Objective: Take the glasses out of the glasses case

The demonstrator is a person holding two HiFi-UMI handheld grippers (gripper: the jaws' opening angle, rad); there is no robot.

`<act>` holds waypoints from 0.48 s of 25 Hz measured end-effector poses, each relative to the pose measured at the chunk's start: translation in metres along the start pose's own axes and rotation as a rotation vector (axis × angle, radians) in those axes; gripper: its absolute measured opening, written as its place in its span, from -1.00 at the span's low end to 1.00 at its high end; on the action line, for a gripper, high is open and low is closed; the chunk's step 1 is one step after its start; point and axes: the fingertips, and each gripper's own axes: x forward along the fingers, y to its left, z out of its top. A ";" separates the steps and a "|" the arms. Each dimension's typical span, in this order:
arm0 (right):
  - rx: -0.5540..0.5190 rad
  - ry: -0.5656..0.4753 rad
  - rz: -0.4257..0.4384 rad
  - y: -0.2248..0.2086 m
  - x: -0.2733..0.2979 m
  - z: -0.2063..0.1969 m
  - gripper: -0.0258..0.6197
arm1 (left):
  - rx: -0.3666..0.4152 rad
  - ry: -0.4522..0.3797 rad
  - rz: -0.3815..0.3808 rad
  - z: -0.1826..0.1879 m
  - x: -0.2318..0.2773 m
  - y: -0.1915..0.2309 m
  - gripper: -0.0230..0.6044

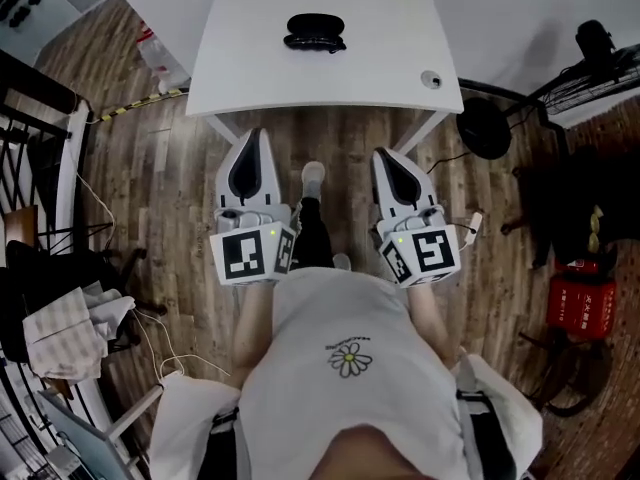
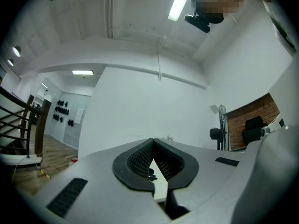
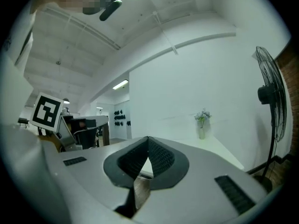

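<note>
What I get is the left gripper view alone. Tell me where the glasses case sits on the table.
Observer: The glasses case lies near the far edge of the white table, about midway across.
Operator: Report the right gripper's fingers.
Observer: The right gripper has its fingers together, with nothing between them.
Operator: Give me one more thing on that table.
Observer: A small round thing lies by the near right corner, well apart from the case.
</note>
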 end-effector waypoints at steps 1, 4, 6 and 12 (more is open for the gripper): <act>0.013 -0.006 -0.004 -0.007 0.006 0.000 -0.89 | 0.000 -0.009 -0.010 -0.001 0.011 0.000 -0.87; 0.008 -0.012 -0.029 -0.030 0.030 0.000 -0.89 | -0.002 -0.019 -0.038 -0.007 0.049 0.002 -0.87; -0.011 -0.014 -0.039 -0.044 0.052 0.003 -0.89 | -0.006 -0.023 -0.051 -0.010 0.078 0.006 -0.87; -0.037 -0.025 -0.055 -0.087 0.143 0.021 -0.89 | 0.008 -0.020 -0.120 -0.014 0.178 0.022 -0.87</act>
